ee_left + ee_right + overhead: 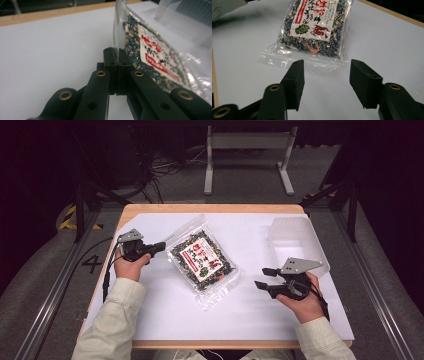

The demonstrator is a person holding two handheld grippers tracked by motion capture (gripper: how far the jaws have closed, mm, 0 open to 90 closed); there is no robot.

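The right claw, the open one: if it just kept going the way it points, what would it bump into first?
Probably the clear sealed edge of the snack bag, lying flat just ahead of the right claw.

Clear bag (pixel 202 257): dark speckled contents, white label, red print. Black grippers. White table sheet (pixel 200 310).

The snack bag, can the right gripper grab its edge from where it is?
Probably yes. The right gripper is open and aimed at the snack bag, whose clear edge lies just ahead on the white table cover with nothing between. The left gripper pinches another edge.
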